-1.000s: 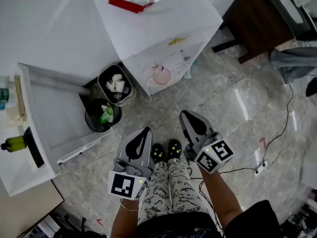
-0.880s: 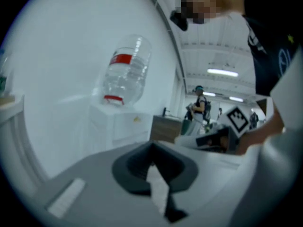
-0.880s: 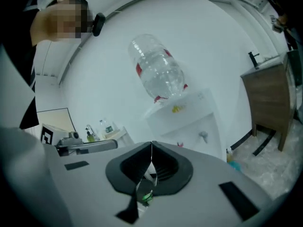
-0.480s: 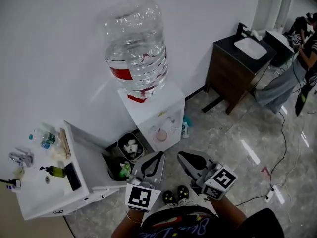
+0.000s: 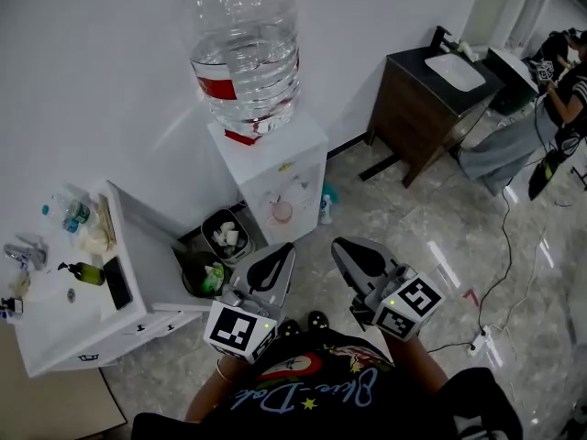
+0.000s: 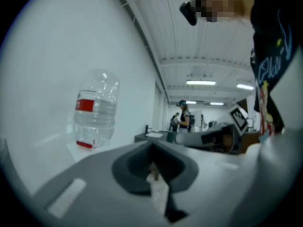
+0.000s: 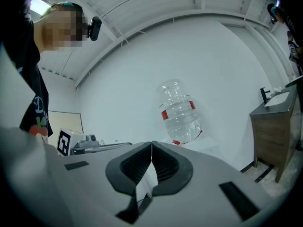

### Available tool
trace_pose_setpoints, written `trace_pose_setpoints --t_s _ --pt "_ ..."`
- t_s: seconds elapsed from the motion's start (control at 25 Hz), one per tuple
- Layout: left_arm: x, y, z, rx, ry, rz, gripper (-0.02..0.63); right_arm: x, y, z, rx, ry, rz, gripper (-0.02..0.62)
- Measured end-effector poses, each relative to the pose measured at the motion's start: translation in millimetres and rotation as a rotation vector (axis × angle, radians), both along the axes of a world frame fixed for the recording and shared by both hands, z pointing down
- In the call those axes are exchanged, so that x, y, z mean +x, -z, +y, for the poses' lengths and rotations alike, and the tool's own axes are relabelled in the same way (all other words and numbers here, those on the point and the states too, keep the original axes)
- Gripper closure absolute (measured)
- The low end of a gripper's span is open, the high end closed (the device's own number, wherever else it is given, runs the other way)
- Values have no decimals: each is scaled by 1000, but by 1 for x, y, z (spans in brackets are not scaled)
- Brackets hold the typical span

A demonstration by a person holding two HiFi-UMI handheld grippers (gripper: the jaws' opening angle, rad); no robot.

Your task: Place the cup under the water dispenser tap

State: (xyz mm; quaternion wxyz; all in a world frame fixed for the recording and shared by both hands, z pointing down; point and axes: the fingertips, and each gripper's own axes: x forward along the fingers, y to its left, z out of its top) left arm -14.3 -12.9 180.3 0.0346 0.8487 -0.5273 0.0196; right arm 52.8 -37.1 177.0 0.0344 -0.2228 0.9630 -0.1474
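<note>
A white water dispenser [image 5: 275, 174] topped by a large clear bottle [image 5: 246, 51] with a red label stands against the wall at upper centre of the head view. A pink cup [image 5: 282, 211] sits in the recess on the dispenser's front; how squarely it sits there is too small to judge. At the dispenser's foot on the left stand a grey bin [image 5: 225, 236] holding white scraps and, nearer the camera, a black bin [image 5: 204, 278] with something green in it. A small bottle [image 5: 325, 207] stands on the marble floor [image 5: 413, 218] just right of the dispenser. A white counter [image 5: 64, 324] at lower left carries a green bottle [image 5: 81, 273], a flat black object [image 5: 117, 283] and a small water bottle [image 5: 73, 214]. At upper right stands a dark wooden cabinet [image 5: 417, 108] with a basin set in its top, with a person [image 5: 569, 67] at the frame's far right edge beyond it. A cable runs across the floor to a power strip [image 5: 477, 338] at lower right. The left hand-held gripper [image 5: 272, 266] and the right hand-held gripper [image 5: 353, 255] are held side by side at lower centre, near the person's chest and well apart from the dispenser, with both bins lying between the left one and the cup. In each gripper view the two jaws meet at the tips with nothing between them, and both point level toward the big bottle and the wall behind it.
</note>
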Motion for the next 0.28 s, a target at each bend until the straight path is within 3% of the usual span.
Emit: trace_pose_setpoints --t_s 0.28 --pt "-11 -4 8 -28 54 22 607 -3 0 9 28 46 41 581"
